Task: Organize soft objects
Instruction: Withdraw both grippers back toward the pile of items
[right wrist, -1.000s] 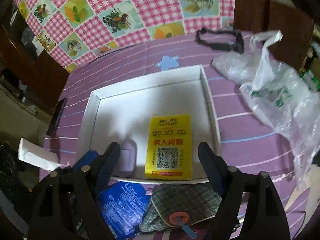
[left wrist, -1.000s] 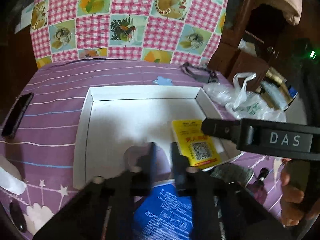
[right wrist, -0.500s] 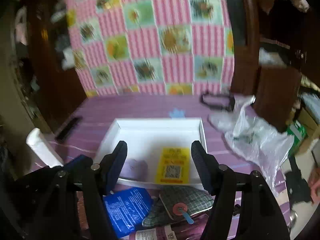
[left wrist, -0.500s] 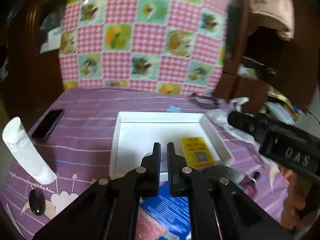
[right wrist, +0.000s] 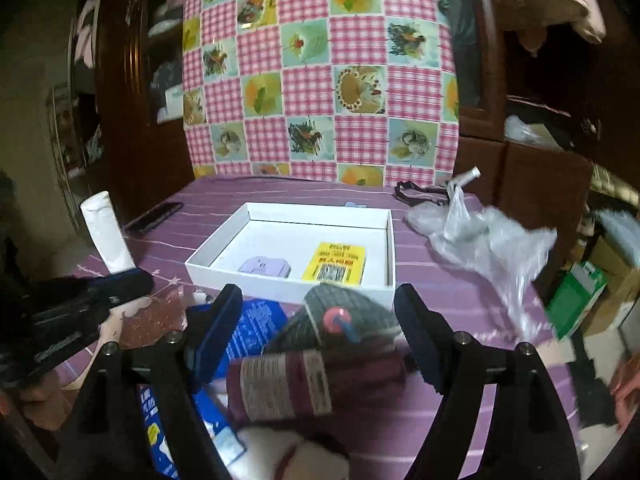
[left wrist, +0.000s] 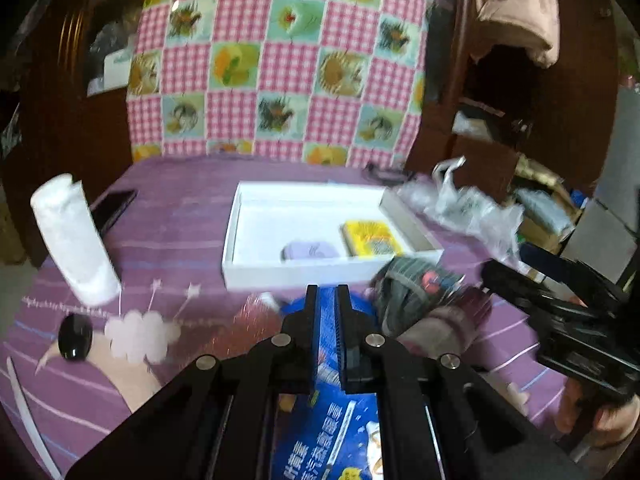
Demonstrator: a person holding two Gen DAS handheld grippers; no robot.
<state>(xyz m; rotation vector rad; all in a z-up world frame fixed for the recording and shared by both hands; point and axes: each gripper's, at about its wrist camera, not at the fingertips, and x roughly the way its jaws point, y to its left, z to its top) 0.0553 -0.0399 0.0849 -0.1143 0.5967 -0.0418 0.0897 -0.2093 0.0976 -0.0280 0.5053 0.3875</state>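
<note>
A white box (left wrist: 304,276) on the purple cloth holds a yellow packet (left wrist: 372,236) and a lilac soft item (left wrist: 310,250). In front of the box lie a plaid pouch (right wrist: 340,308), a maroon rolled cloth (right wrist: 288,380) and a blue packet (right wrist: 248,332). My left gripper (left wrist: 326,292) is shut and empty, hovering over the blue packet (left wrist: 320,420). My right gripper (right wrist: 320,300) is open and its jaws are opening. The pouch and maroon roll lie below and between its fingers, which do not touch them. Each gripper shows in the other's view: the right gripper (left wrist: 512,262) and the left gripper (right wrist: 120,284).
A white tube (left wrist: 72,240), a dark phone (left wrist: 114,204) and a black oval object (left wrist: 74,336) lie to the left. A crumpled plastic bag (right wrist: 480,240) and a black strap (right wrist: 420,192) are at the right rear. A checked cloth hangs behind the table. A pink glittery packet (right wrist: 156,320) is near the left gripper.
Both grippers have drawn back from the white box, so it looks smaller and farther. The right jaws narrowed a little, then widened again. The left jaws stayed together.
</note>
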